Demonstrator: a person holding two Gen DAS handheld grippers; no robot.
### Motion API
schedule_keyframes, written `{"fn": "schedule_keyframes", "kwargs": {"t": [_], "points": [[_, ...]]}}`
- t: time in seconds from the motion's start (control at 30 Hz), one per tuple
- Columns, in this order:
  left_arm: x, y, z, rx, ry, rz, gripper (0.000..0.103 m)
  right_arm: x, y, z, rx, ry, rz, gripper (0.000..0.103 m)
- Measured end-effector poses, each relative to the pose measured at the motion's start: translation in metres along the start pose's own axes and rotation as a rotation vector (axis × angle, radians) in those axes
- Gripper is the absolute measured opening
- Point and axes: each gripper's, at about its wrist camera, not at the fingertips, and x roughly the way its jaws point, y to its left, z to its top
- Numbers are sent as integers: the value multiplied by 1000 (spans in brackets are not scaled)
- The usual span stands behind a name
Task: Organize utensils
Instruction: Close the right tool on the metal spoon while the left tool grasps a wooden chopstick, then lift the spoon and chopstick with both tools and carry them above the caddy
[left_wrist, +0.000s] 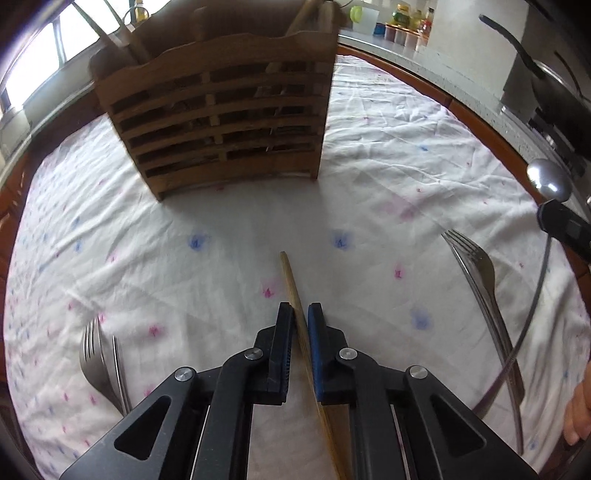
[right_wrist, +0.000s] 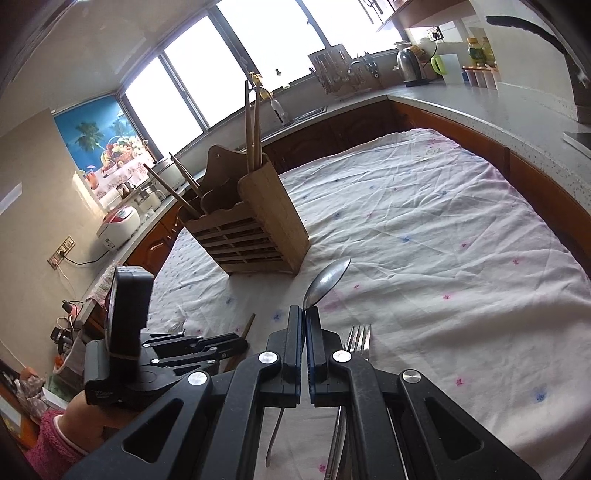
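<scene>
A slatted wooden utensil holder stands on the white flowered tablecloth; it also shows in the right wrist view with chopsticks upright in it. My left gripper is shut on a wooden chopstick that lies low over the cloth. My right gripper is shut on the neck of a metal spoon, held above the table; the spoon's bowl shows at the right edge of the left wrist view. A fork lies on the right, another fork on the left.
A fork lies under my right gripper. A kitchen counter with a kettle, jars and a knife rack runs behind the table. A black pan handle juts in at the top right. A rice cooker sits at the left.
</scene>
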Motion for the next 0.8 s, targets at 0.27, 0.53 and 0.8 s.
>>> {"fn": "schedule_keyframes", "kwargs": {"t": [0.27,0.53,0.8], "points": [[-32,13,-27,-85,-109,-77,4,-22,9,2,-18,-36,8,2],[-118,39,-56,-171,-294,-158,4,-45,33,13,-60,-102,37,2],[-185,67,-92,-241,-444,-202,4,-63,62,27,-127,-164,60,2]]}}
